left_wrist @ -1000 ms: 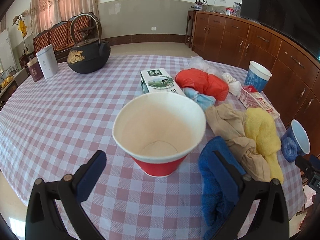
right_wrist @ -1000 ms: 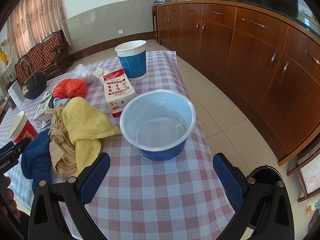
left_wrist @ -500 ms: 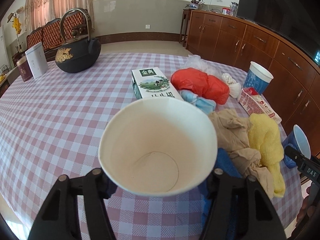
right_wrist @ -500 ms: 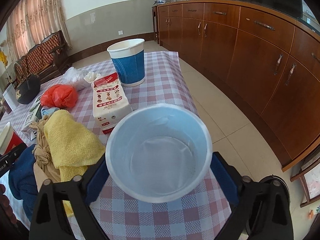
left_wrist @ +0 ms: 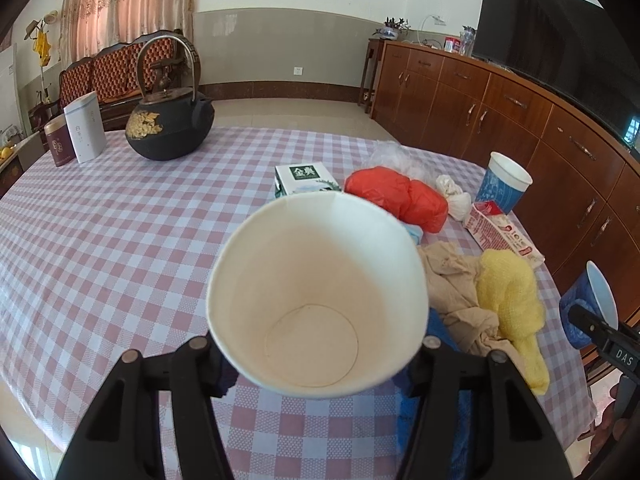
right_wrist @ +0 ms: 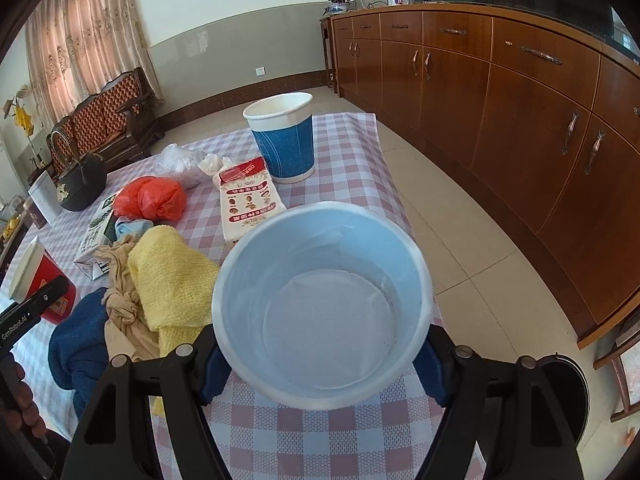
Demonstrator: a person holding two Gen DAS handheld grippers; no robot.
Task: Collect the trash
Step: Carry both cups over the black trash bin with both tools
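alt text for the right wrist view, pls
The right gripper, jaws just closing, clamps an empty blue cup above a checked table. Behind lie a cloth pile, a carton and another blue cup.

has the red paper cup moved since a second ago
Yes. In the left wrist view the red paper cup, once sitting clear of the green box, now covers its near end, gripped in the left claw, whose jaws have just been closing.

Cup (left_wrist: 316,300) between left tongs (left_wrist: 320,354); cloth pile (left_wrist: 480,304) right of it; kettle (left_wrist: 170,128) far behind, left.
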